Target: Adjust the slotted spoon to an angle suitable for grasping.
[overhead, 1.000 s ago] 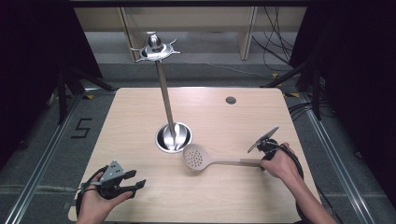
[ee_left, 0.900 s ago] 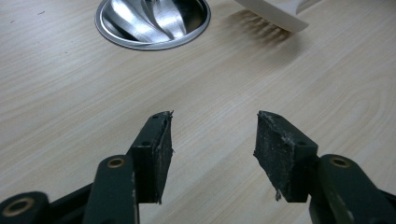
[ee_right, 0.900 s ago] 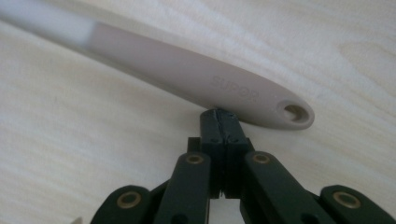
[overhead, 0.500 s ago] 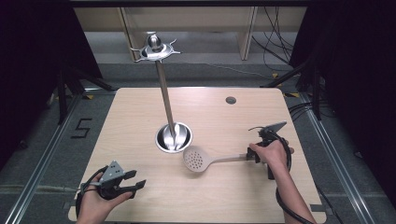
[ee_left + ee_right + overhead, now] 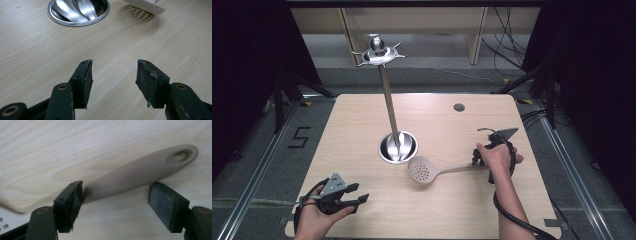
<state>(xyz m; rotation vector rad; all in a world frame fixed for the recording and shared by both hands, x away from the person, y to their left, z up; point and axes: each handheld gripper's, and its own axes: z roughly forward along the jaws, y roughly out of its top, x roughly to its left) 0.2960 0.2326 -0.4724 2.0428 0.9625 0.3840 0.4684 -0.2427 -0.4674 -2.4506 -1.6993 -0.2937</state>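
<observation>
Table point(image 5: 362, 125): pale wood, seen from above; the person's forearms enter at 6 o'clock.
Utensil stand point(image 5: 388, 100): tall steel pole rising from a round dished base point(image 5: 398, 148) at the table's centre, hook crown on top.
Skimmer spoon point(image 5: 424, 171): lies flat at about 4 o'clock from the stand's base, perforated bowl just beside it, handle point(image 5: 140, 175) running toward 3 o'clock.
Handling: looks light, stiff and smooth plastic, likely slippery; the thicker handle near its hang hole seems the best place to grip.
Right gripper point(image 5: 115, 206): jaws have just been opening and stand wide, the handle crossing the gap; the left pad appears to touch it, neither presses.
Left gripper point(image 5: 113, 82): at 7 o'clock, jaws moderately wide, nothing between them.
View difference: the right gripper view shows raised lettering on the handle, too small to make out from the high view.
</observation>
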